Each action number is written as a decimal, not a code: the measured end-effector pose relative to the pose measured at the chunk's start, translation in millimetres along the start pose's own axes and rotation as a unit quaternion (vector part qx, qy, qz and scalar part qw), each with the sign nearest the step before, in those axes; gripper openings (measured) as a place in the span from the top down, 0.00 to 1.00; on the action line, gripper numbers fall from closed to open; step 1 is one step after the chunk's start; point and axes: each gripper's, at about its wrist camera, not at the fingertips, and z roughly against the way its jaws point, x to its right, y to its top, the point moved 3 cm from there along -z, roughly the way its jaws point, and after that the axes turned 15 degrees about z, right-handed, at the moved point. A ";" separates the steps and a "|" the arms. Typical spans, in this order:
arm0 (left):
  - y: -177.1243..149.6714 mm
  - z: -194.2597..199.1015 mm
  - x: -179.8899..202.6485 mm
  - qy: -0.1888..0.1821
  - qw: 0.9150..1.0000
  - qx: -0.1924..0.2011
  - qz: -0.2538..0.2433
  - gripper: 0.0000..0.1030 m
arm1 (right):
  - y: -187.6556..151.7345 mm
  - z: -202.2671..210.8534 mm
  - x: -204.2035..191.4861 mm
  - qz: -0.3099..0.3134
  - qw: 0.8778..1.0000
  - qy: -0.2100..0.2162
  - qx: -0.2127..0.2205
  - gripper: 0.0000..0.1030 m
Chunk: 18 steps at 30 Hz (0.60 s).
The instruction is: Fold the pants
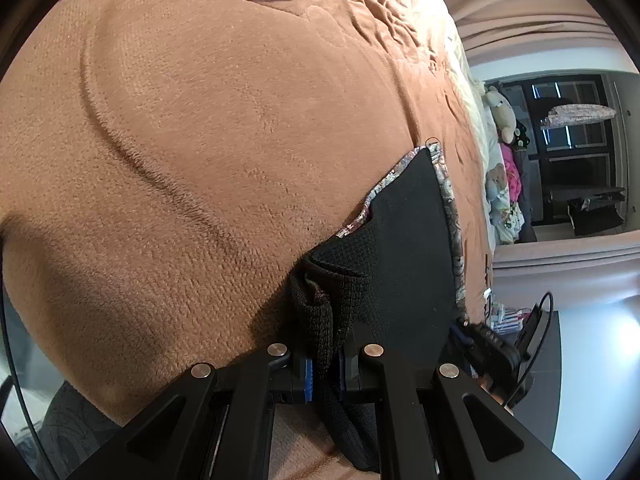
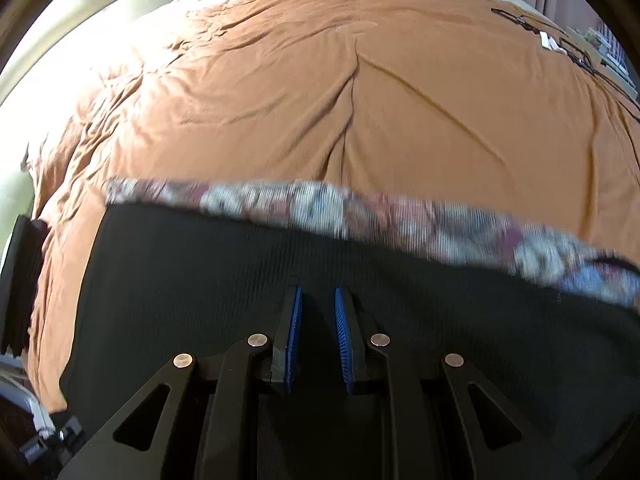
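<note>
The black knit pants with a flowery edge (image 2: 240,280) lie flat on the brown fuzzy bed blanket (image 1: 200,140), seemingly part folded, the left gripper (image 1: 325,372) pinching a bunched end and the right gripper (image 2: 318,300) open, holding nothing, above them.

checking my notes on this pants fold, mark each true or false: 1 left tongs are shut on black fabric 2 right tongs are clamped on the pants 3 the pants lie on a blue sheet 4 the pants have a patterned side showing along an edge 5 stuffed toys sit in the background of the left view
1. True: the left tongs pinch a bunched fold of the black pants.
2. False: the right tongs are open over the fabric, with a gap between the blue pads.
3. False: they lie on an orange-brown blanket.
4. True: a patterned strip runs along the edge.
5. True: stuffed toys sit there.
</note>
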 end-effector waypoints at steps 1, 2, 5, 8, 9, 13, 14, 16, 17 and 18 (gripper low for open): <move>-0.2 0.2 0.6 -0.001 1.000 0.000 -0.001 0.92 | -5.3 3.9 -1.4 0.001 1.000 0.003 -0.001 0.86; -0.6 0.8 1.1 -0.002 1.000 0.000 -0.003 0.93 | -11.8 7.7 -3.3 0.004 1.000 0.006 -0.002 0.86; -2.2 4.3 4.7 -0.008 1.000 0.001 -0.009 0.93 | -29.0 19.0 -9.5 0.009 1.000 0.017 -0.002 0.86; -5.8 11.8 15.6 -0.021 0.999 0.005 -0.024 0.93 | -46.1 31.3 -15.7 0.015 1.000 0.022 0.001 0.86; -6.8 13.7 19.4 -0.024 0.999 0.006 -0.028 0.93 | -51.3 39.0 -13.8 0.018 1.000 0.023 0.002 0.86; -13.6 22.3 40.5 -0.042 0.998 0.011 -0.049 0.94 | -76.5 58.3 -17.3 0.023 0.999 0.030 0.009 0.86; -16.2 24.9 48.1 -0.049 0.997 0.011 -0.057 0.94 | -83.4 63.1 -17.7 0.022 0.999 0.032 0.010 0.86; -20.9 28.4 63.4 -0.061 0.996 0.010 -0.071 0.94 | -96.9 68.6 -20.9 0.021 0.999 0.039 0.010 0.86; -23.1 29.9 70.6 -0.066 0.995 0.009 -0.078 0.94 | -105.5 71.6 -21.1 0.019 0.999 0.042 0.011 0.86; -25.1 31.3 76.3 -0.070 0.994 0.009 -0.084 0.94 | -108.9 72.4 -21.5 0.017 0.999 0.045 0.010 0.86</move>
